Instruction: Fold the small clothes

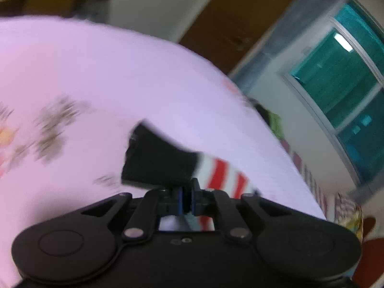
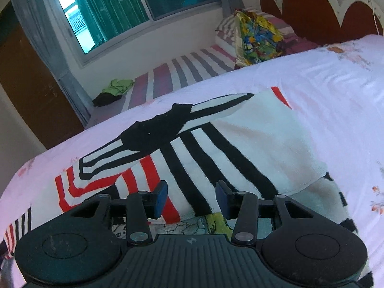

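Left tool: black plastic linkage, blue pads pressed together with only a thin slit between them; jaws closed. Directly ahead of the tips sits a garment piece with a black end and a white part with red stripes; the view is motion-blurred, so whether the pads pinch its edge cannot be told. It lies on the bed, which is covered by a pale pink sheet, smooth, with faint floral print. Right tool: same black build, ribbed grip body, blue pads standing apart; jaws open, nothing pressed between them, hovering over the garment. Garment: soft knit, white ground with bold black stripes, red stripes at the left part, a solid black patch near the middle top. It lies flat on the bed, partly folded, a plain white panel lying over its right side. Long axis runs from lower left to upper right in the right wrist view; the black stripes under the tool run diagonally from upper left toward lower right. A striped strip ending in a point reaches toward upper right, another toward lower left. Below the right tool a printed patch with green and line drawing shows. Beyond: striped sheet in purple, grey and white, crumpled green cloth, multicoloured shiny cloth, scalloped dark red headboard, window.
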A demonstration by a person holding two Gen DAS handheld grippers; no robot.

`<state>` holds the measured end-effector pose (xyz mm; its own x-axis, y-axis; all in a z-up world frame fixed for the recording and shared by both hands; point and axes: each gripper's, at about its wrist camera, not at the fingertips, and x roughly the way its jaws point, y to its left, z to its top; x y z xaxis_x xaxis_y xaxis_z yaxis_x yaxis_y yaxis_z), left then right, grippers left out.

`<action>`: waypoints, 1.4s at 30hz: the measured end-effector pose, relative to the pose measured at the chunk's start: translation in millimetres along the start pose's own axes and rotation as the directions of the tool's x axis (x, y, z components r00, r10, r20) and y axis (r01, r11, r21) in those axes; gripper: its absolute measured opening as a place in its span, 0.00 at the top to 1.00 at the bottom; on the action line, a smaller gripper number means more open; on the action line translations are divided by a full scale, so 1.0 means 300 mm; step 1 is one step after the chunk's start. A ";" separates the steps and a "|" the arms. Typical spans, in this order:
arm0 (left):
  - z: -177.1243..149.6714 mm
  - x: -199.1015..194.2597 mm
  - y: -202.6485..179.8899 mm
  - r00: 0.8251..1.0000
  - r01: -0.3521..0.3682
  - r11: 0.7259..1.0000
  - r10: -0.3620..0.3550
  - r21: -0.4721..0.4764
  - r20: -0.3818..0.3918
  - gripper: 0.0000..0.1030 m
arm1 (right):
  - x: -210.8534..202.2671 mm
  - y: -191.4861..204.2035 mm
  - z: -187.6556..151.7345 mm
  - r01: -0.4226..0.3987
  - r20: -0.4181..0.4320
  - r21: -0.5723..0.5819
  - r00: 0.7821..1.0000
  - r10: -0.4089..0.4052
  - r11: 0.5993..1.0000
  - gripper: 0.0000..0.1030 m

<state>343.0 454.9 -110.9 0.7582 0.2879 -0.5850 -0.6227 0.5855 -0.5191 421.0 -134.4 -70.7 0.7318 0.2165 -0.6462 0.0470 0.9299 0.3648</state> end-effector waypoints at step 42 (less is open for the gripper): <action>-0.590 -0.180 -0.554 0.988 0.127 0.700 -0.022 0.703 -0.156 0.55 | 0.166 -0.008 -0.047 -0.281 -0.092 0.135 0.951 0.294 0.950 0.41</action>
<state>371.4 207.9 -103.6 0.7327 0.1532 -0.6630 -0.2039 0.9790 0.0009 447.6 -121.8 -113.1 0.6476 0.5067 -0.5692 -0.0686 0.7826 0.6187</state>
